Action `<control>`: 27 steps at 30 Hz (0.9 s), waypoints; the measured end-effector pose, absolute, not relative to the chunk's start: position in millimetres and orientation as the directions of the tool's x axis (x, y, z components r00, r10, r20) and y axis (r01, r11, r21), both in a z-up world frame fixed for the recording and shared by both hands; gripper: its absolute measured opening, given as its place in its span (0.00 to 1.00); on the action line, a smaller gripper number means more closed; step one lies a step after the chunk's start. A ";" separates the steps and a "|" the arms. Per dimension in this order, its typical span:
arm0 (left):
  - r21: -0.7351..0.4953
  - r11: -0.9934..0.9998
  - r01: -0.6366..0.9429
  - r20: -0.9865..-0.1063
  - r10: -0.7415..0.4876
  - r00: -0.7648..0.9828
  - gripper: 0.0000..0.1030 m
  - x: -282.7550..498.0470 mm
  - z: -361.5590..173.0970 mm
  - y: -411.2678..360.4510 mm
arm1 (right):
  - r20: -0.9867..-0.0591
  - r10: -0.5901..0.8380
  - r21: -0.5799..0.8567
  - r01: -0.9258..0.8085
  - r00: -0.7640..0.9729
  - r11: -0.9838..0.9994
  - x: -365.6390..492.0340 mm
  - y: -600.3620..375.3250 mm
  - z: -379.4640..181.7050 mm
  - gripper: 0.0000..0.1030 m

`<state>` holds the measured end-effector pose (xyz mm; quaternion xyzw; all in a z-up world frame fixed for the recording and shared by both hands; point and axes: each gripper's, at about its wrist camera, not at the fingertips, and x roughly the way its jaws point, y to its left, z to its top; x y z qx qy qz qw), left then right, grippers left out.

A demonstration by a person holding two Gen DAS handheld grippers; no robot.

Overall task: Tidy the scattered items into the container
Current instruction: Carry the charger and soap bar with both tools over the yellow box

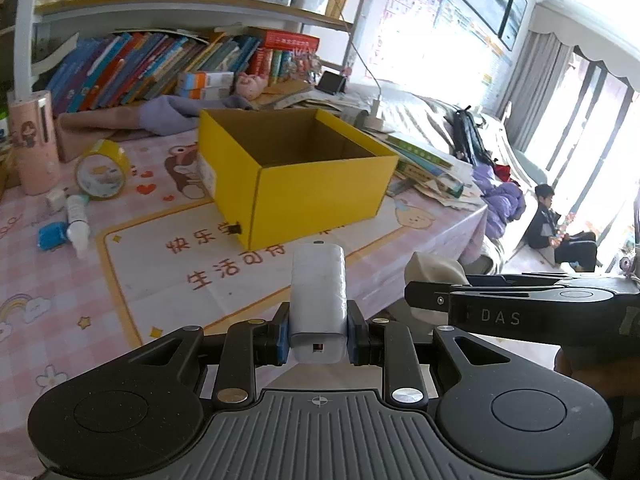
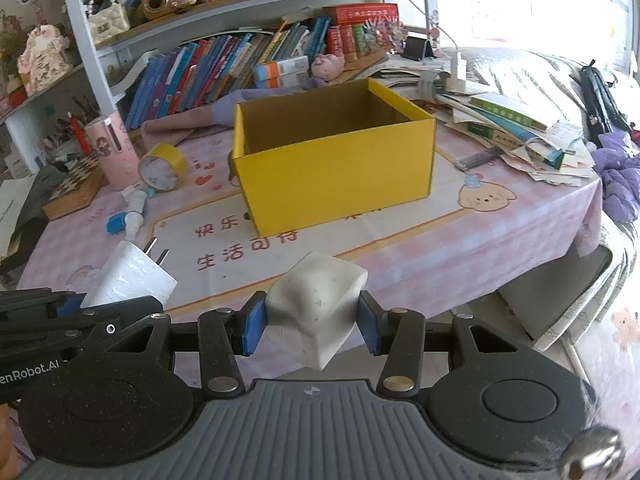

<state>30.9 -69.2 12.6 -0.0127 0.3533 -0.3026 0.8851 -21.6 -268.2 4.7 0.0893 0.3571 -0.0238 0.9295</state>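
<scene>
An open yellow cardboard box stands in the middle of the pink tablecloth; its inside looks empty. My left gripper is shut on a white plug charger, held above the table's near edge in front of the box; the charger's prongs show in the right wrist view. My right gripper is shut on a soft white block, beside the left gripper; the block also shows in the left wrist view. A yellow tape roll, a white tube and a small blue item lie left of the box.
A pink cylinder stands at far left. Bookshelves line the back. A pile of books and papers lies right of the box. A chessboard box sits at the left edge. A child sits on the floor.
</scene>
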 end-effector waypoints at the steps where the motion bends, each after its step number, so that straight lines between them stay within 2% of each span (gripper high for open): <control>1: -0.237 0.815 0.529 -0.618 -0.547 0.565 0.24 31.3 12.5 -71.2 | -0.669 0.018 0.149 0.111 0.743 0.983 -21.9 -270.1 4.8 0.44; 27: -0.208 0.817 0.538 -0.639 -0.530 0.558 0.24 55.3 9.7 -100.7 | -0.682 0.034 0.168 0.111 0.731 0.980 5.2 -289.3 -0.9 0.44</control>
